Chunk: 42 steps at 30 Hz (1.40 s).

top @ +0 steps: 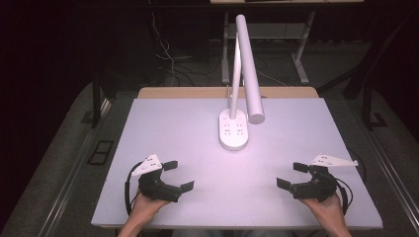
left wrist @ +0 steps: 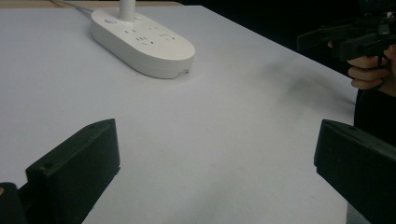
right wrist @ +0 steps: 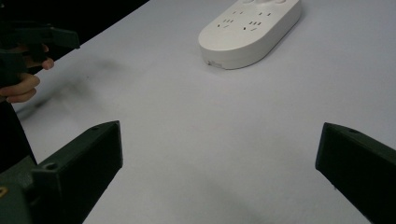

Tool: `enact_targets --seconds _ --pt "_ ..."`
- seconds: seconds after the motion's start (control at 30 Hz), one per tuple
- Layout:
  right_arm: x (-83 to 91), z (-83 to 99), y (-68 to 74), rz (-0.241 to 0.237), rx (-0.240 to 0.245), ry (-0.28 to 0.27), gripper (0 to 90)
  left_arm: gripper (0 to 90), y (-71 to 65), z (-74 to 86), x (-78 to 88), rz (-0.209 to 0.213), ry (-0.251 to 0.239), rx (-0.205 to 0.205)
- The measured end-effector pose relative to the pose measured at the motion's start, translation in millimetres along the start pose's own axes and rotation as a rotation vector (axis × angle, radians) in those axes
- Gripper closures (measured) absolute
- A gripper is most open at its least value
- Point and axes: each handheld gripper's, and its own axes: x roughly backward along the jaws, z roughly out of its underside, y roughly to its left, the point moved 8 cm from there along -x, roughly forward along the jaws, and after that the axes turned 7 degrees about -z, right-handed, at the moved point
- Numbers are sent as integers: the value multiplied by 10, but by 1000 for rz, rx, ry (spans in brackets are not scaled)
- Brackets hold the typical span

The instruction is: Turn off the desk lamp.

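Nearest us, we see the left gripper and right gripper near the front edge of the table, both with jaws spread wide and holding nothing, each angled inward. Ahead and between them, well apart from both, lies the lamp base (an oval with sockets on top), its long axis running front to back. From its far end a stem rises, and the lamp head slants forward to hang over the base's right side.
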Motion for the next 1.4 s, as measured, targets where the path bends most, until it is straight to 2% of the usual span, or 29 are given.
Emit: enact_targets --seconds 0.17,0.53,1.13,1.4 --pt "19 0 6 -12 -19 -8 6 0 -3 -3 -5 2 0 0" --pt "60 10 -14 -20 -30 -6 6 0 -9 3 -13 6 5 -3" --pt "104 -9 -14 -10 -45 35 7 0 -2 0 14 -2 -3 4" --pt "100 -89 -53 -21 -58 54 7 0 2 6 12 -1 1 0"
